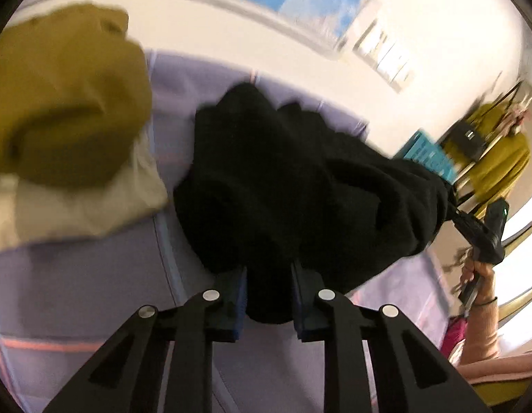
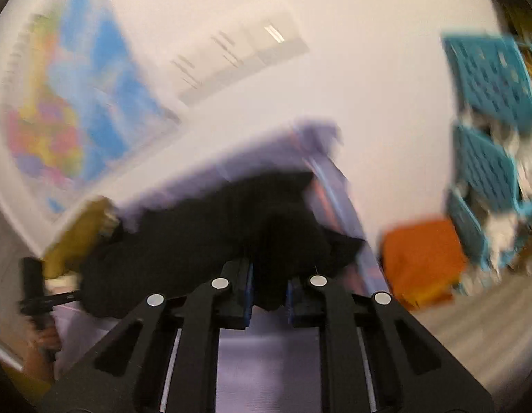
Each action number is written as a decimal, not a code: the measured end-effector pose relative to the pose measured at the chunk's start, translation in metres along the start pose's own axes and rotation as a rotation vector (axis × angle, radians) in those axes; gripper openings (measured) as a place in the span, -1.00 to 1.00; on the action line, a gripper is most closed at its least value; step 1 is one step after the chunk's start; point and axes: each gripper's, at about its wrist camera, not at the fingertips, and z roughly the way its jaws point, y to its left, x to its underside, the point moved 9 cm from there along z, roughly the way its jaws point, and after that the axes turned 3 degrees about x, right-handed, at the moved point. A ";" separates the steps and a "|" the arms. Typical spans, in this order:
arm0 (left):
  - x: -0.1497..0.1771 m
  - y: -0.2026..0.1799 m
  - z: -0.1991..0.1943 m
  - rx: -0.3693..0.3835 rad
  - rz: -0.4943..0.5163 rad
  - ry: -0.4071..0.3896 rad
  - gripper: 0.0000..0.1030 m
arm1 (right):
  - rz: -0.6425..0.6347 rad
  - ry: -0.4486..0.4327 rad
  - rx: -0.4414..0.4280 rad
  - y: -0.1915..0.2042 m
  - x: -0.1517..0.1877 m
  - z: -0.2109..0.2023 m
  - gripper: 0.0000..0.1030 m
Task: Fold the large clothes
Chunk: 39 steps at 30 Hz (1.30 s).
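- Left gripper [image 1: 269, 296]: jaws nearly closed, the 2 blue pads pinching a fold of the black garment [image 1: 293, 179] between them.
- Right gripper [image 2: 270, 296]: jaws likewise narrow, clamped on another edge of the same black garment [image 2: 231, 241], a flap of cloth hanging down between the pads.
- The garment lies bunched in a dark heap on the lilac sheet [image 1: 93, 275], which has thin pink and blue lines; it stretches from one gripper to the other.
- In the left wrist view, the right gripper [image 1: 462, 220] bites the garment's far right end, with the person's hand [image 1: 479, 275] and a pink sleeve [image 1: 486, 337] behind it.
- In the right wrist view, the left gripper shows blurred at the garment's left end; its jaws there are too smeared to read.
- Left of the garment on the sheet, a mustard cloth [image 1: 66, 103] sits on top of a cream cloth [image 1: 86, 206]; whether the cream one touches the black garment I cannot tell.
- Beyond the sheet's right side: stacked teal baskets [image 2: 489, 79] with whitish items in them, too blurred to name, and an orange block [image 2: 424, 258] on the floor below them.
- A map [image 2: 76, 103] hangs on the wall.
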 end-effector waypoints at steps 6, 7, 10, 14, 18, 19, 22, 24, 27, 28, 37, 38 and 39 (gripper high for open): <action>-0.002 -0.014 -0.014 -0.035 0.062 -0.041 0.22 | 0.050 0.055 0.033 -0.015 0.022 0.012 -0.28; -0.004 -0.019 -0.016 -0.026 0.074 -0.052 0.22 | 0.016 0.020 0.077 -0.010 0.018 0.000 -0.04; -0.006 -0.037 -0.018 -0.019 0.133 -0.076 0.29 | -0.069 -0.067 0.137 0.007 0.010 -0.027 0.22; -0.007 -0.043 0.014 -0.107 0.175 -0.004 0.21 | -0.215 -0.094 0.055 0.053 0.014 -0.034 0.26; -0.014 -0.036 0.025 -0.117 0.145 -0.007 -0.08 | -0.340 0.005 0.012 0.084 0.037 0.003 0.21; -0.014 -0.033 0.024 -0.124 0.143 -0.011 -0.21 | -0.364 0.025 0.018 0.085 0.042 0.012 -0.16; -0.012 -0.021 0.020 -0.134 0.110 -0.018 -0.51 | -0.372 0.081 0.058 0.066 0.043 0.035 -0.90; -0.010 -0.018 0.014 -0.125 0.088 -0.022 -0.54 | -0.265 0.068 -0.001 0.051 0.032 0.028 -0.93; -0.010 -0.015 0.007 -0.123 0.050 -0.024 -0.45 | -0.198 0.025 0.023 0.033 0.022 0.017 -0.98; -0.011 -0.016 0.005 -0.126 0.048 -0.024 -0.36 | -0.204 0.035 0.032 0.033 0.025 0.020 -0.97; -0.036 -0.059 0.003 -0.143 0.238 -0.064 0.24 | -0.221 -0.061 0.021 0.054 -0.003 -0.017 -0.13; -0.042 -0.061 0.010 -0.150 0.253 -0.058 0.23 | -0.242 -0.075 0.040 0.057 -0.007 -0.017 -0.12; -0.047 -0.061 0.014 -0.160 0.257 -0.056 0.21 | -0.264 -0.072 0.056 0.059 -0.010 -0.013 -0.12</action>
